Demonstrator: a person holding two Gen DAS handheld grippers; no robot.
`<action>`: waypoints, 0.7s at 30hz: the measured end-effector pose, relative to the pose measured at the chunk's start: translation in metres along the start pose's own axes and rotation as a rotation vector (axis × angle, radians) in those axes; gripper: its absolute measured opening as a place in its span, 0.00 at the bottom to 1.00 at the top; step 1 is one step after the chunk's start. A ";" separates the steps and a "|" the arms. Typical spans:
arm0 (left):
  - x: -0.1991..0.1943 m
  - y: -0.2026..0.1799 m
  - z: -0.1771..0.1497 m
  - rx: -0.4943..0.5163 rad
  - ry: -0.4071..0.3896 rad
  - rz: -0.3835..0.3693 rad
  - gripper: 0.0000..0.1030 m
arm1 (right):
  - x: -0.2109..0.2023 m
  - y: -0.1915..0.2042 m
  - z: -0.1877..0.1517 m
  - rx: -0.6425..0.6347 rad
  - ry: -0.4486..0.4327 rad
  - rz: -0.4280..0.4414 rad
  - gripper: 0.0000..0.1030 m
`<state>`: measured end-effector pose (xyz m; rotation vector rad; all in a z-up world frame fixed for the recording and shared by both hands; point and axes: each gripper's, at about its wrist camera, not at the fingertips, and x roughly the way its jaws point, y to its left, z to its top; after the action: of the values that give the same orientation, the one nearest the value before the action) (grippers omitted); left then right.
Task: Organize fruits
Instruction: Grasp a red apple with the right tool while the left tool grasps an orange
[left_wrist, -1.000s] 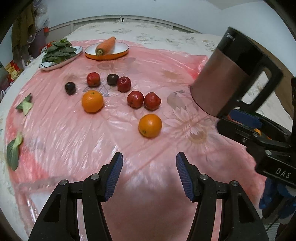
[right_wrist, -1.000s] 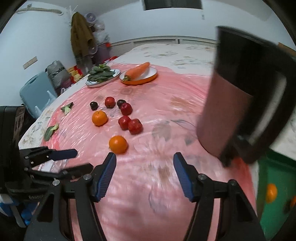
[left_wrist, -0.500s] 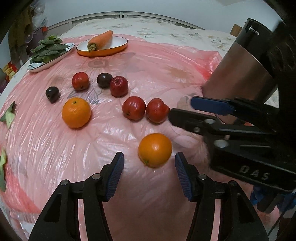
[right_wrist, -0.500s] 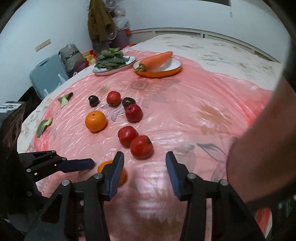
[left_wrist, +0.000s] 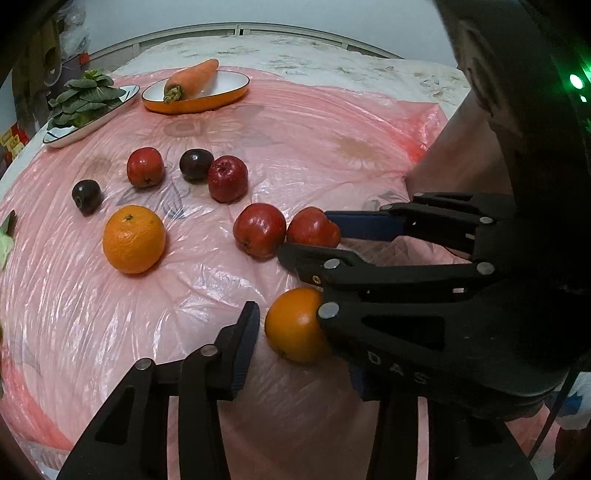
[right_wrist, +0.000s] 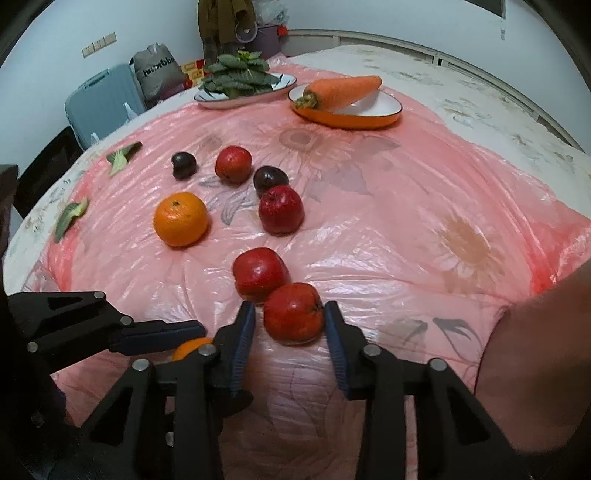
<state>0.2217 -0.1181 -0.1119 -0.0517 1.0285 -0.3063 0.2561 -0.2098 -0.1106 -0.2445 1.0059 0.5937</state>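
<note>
Since a second ago we have brought both tongs down onto the pink-covered worktop (right_wrist: 406, 236), jaws closing. Our right tongs (right_wrist: 290, 334) now flank the nearest red apple (right_wrist: 293, 313); our left tongs (left_wrist: 295, 332) straddle the near orange (left_wrist: 291, 325), contact unclear.
</note>
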 end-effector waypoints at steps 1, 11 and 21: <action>0.001 -0.001 0.000 0.004 0.000 0.003 0.33 | 0.001 -0.001 0.000 0.000 0.003 -0.001 0.45; 0.003 -0.001 -0.002 0.024 -0.018 0.009 0.33 | -0.003 -0.008 -0.005 0.051 -0.040 0.021 0.45; -0.003 0.002 -0.004 -0.003 -0.035 -0.007 0.32 | -0.040 -0.023 -0.011 0.132 -0.125 -0.039 0.45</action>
<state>0.2175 -0.1149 -0.1113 -0.0630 0.9943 -0.3093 0.2454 -0.2475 -0.0843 -0.1090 0.9138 0.4989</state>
